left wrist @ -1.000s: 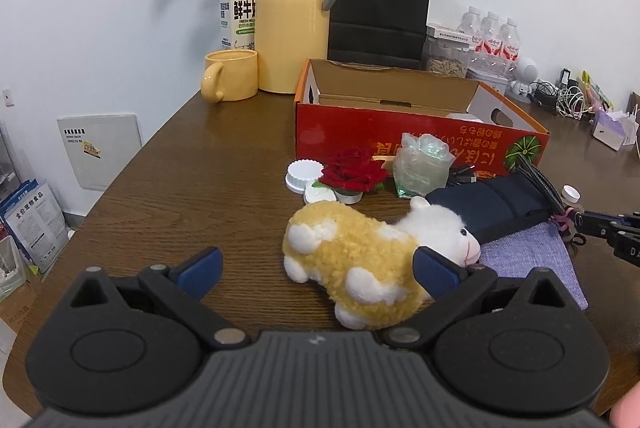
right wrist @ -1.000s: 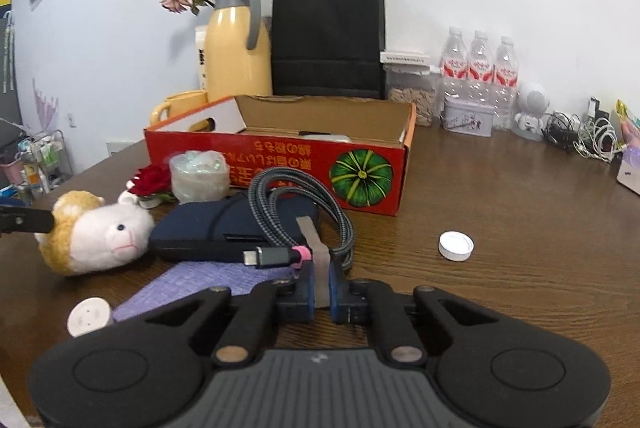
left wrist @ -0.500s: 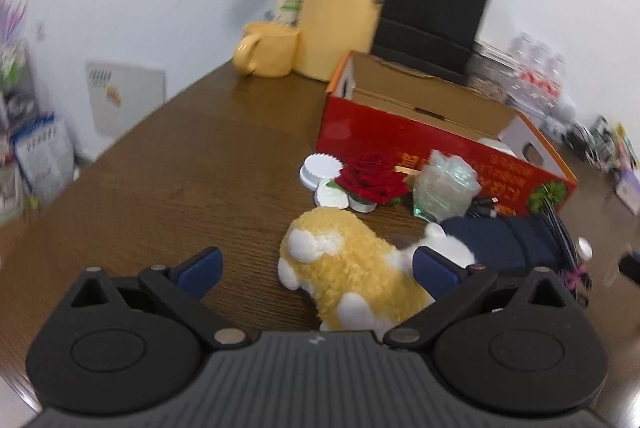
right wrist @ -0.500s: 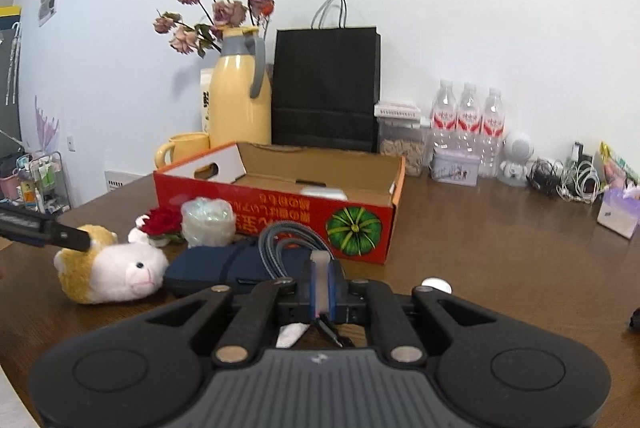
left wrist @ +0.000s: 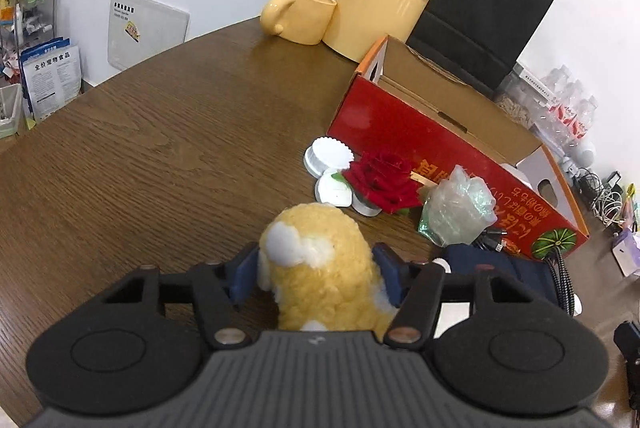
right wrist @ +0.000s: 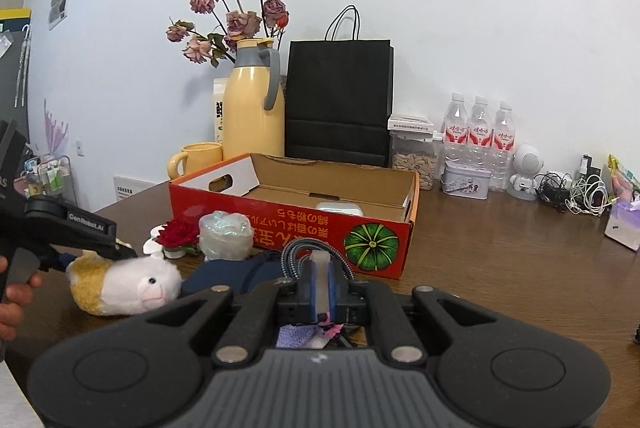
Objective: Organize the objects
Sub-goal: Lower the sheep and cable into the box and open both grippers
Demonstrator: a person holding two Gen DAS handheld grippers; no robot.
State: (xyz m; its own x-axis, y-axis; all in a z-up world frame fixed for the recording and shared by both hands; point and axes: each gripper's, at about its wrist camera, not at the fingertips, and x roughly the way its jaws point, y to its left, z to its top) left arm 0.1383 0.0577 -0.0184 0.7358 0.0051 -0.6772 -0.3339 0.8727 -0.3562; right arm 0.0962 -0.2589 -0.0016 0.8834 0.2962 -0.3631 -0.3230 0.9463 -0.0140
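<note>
A yellow-and-white plush sheep (left wrist: 320, 268) lies on the brown table. My left gripper (left wrist: 316, 274) straddles its body and the jaws are closing, with both blue pads against the fur. From the right wrist view the sheep (right wrist: 124, 286) shows at the left under that gripper's finger (right wrist: 100, 232). My right gripper (right wrist: 320, 284) is shut on a whitish strap belonging to a braided grey cable (right wrist: 296, 252). It is held just above a navy pouch (right wrist: 224, 274). The open red cardboard box (right wrist: 280, 224) stands behind.
A red rose (left wrist: 380, 180), white lids (left wrist: 328, 156) and a clear plastic bundle (left wrist: 456, 208) lie before the box (left wrist: 400, 124). A yellow jug (right wrist: 252, 108), mug (right wrist: 196, 156), black bag (right wrist: 340, 100) and bottles (right wrist: 476, 132) line the wall. A purple cloth (right wrist: 296, 338) lies under my right gripper.
My left gripper rolled, moved in over the sheep and narrowed its jaws onto it. My right gripper rose, staying shut on the cable's strap.
</note>
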